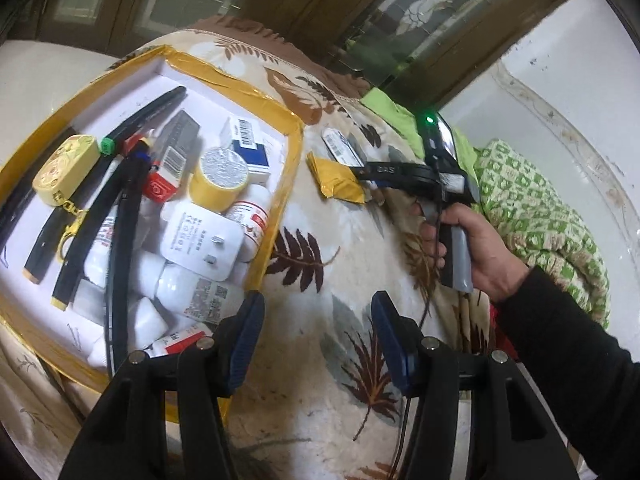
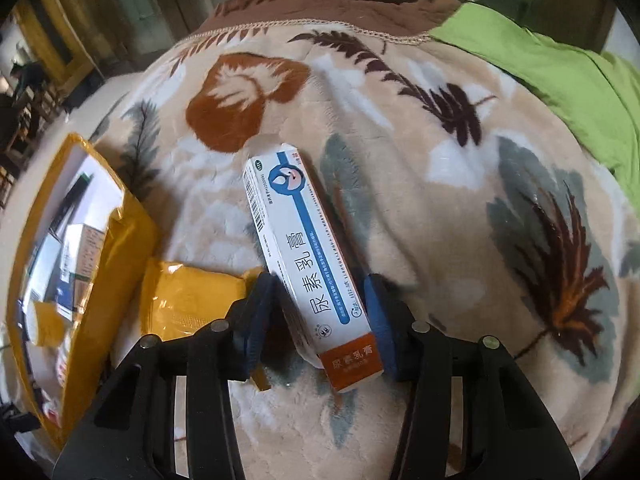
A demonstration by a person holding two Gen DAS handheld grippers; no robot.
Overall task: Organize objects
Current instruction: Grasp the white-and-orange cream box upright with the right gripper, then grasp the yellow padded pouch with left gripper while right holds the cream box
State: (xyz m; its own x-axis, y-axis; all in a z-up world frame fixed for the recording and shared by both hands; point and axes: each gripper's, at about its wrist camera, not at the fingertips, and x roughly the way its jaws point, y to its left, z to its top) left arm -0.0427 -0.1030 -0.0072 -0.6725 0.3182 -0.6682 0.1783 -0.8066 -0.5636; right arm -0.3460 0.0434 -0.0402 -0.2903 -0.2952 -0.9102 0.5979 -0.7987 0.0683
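Presently, a long white-and-blue cardboard ointment carton [image 2: 308, 256], judged light and crushable, is straddled near its orange end by the spread right hand-held gripper [image 2: 320, 320], pads not visibly pressing.

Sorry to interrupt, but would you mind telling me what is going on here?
A person is tidying small items into a yellow-edged box on a leaf-print blanket, with a gripper in each hand. The right gripper straddles a white and blue ointment carton lying on the blanket beside a yellow packet; its pads look not yet pressed on it. The left gripper hovers open and empty at the box's near corner. The box already holds pens, bottles, a charger and tape.
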